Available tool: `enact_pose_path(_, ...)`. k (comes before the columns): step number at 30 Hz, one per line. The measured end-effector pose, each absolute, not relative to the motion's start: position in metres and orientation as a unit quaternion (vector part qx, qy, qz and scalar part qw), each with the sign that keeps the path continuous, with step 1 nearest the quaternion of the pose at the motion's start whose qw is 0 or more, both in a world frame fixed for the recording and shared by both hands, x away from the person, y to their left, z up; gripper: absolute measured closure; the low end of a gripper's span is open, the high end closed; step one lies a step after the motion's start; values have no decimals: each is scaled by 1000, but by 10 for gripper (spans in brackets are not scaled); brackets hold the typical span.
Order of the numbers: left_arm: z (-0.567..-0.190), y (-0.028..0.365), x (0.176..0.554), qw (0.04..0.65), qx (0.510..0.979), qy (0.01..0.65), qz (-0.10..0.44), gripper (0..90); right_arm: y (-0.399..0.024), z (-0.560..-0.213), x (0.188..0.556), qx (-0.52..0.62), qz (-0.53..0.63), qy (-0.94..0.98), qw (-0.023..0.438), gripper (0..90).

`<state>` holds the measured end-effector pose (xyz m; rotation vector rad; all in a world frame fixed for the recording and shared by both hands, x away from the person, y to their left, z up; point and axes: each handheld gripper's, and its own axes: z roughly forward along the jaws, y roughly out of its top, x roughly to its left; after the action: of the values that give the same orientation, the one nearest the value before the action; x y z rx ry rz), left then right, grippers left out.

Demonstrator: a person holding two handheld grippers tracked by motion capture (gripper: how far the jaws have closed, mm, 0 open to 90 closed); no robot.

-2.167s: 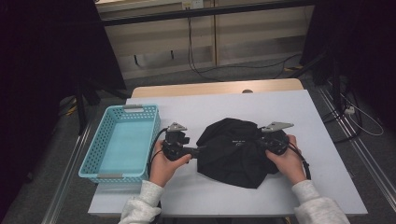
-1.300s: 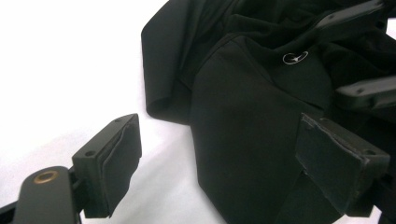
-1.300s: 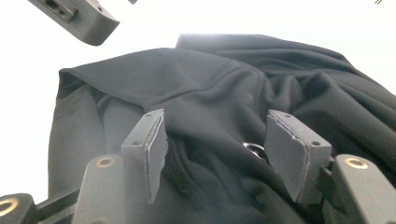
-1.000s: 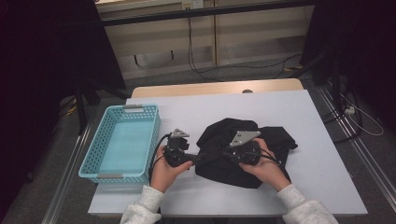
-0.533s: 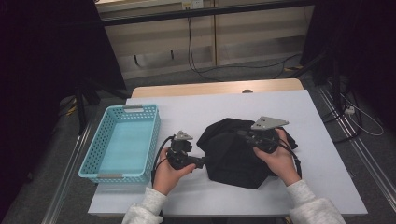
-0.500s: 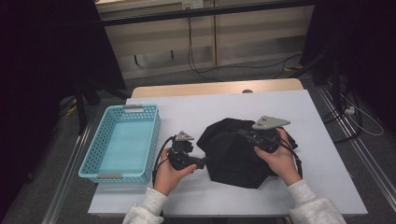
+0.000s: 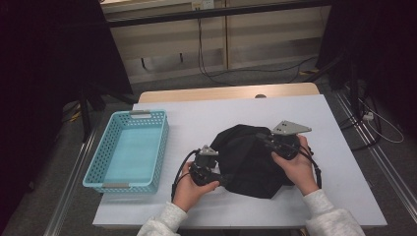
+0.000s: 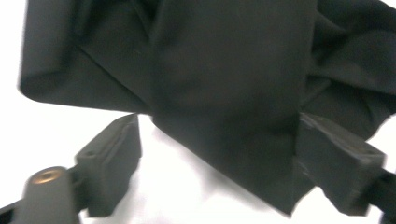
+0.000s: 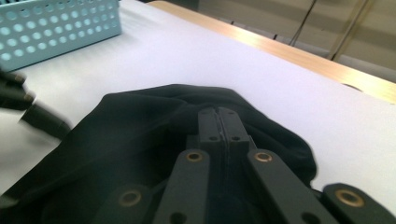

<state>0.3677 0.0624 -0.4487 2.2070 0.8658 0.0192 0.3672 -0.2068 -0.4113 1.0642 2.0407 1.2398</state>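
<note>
The work in hand appears to be folding the black garment [image 7: 248, 160] that lies on the white counter [image 7: 196, 118], and it looks to be somewhere in the middle. The cloth has been gathered into a rounded, bunched heap rather than a flat, squared fold, so some tidying and at least one more fold seem left. The blue basket [image 7: 129, 150] stands well to the left of the garment with nothing in it, so if the cloth is meant to end there, that step is not yet done.

The right gripper [image 7: 269, 142] sits on the garment's far right part. In the right gripper view its jaws stand pressed together on a thin pinch of the fabric [image 9: 154, 140], which lifts slightly there.

The left gripper [image 7: 222, 180] is at the garment's near left edge, on the side towards the basket. Its jaws have just been closing a little yet stand wide. In the left gripper view a flap of the cloth [image 8: 233, 93] lies between them, close against one pad while the other stands clear on bare counter, so it has no grip yet.

The garment is plain, matte black and soft. It is draped in loose overlapping folds with a rumpled outline, its near edge hanging in a pointed flap. What kind of garment it is cannot be told.
</note>
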Motion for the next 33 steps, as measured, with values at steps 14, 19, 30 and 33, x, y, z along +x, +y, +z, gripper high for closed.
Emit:
enact_pose_path(14, -452, 51, 360, 363, 871, 330, -27, 630, -226, -412, 368, 425, 460, 730, 275, 895)
enact_pose_path(19, -452, 51, 362, 351, 873, 336, -37, 870, -225, -412, 367, 421, 459, 732, 275, 895)
enact_pose_path(30, -414, 112, 395, 398, 823, 404, -23, 890, -214, -415, 364, 404, 457, 751, 253, 895)
enact_pose_path(33, -405, 131, 402, 415, 805, 424, -7, 890, -206, -417, 363, 396, 462, 757, 237, 895)
